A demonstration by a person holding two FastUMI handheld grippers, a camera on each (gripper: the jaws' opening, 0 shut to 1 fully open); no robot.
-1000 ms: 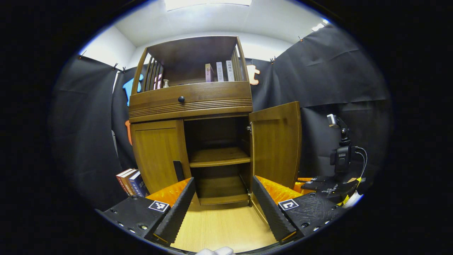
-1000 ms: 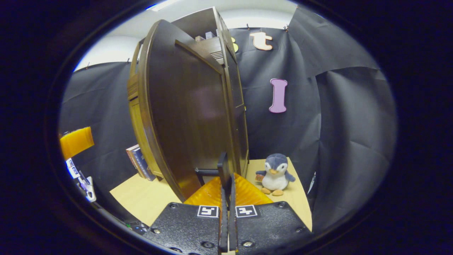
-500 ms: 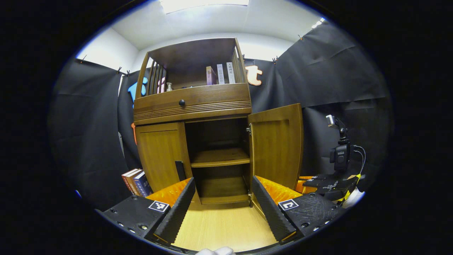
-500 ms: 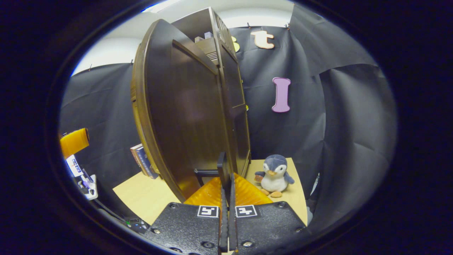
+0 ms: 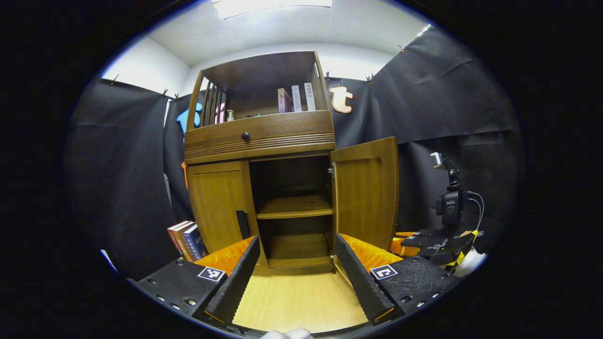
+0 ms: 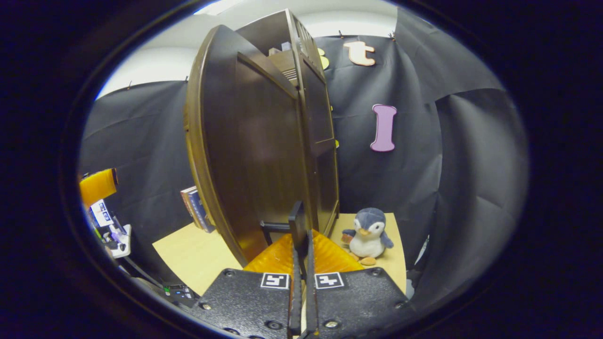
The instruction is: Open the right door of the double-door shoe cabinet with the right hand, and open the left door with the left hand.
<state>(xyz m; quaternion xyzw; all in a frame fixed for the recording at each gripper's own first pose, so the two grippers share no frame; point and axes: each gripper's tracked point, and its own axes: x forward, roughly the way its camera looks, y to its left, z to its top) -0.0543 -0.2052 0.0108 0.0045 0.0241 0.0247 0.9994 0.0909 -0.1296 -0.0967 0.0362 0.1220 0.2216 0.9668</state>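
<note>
Two doors front the shoe cabinet (image 5: 264, 136): the right door (image 5: 367, 193) stands swung open, the left door (image 5: 219, 202) sits closed with its black handle (image 5: 242, 224) at the inner edge. The left gripper (image 5: 297, 263) hovers near the cabinet, jaws spread, gripping nothing. The right gripper (image 6: 301, 247) is clenched on the right door's handle (image 6: 297, 228). A plush penguin (image 6: 370, 235) sits right of the cabinet.

Around me: black cloth walls (image 5: 447, 94), white ceiling (image 5: 282, 28) with a light panel (image 5: 273, 4), pale wooden floor (image 5: 297, 301).
</note>
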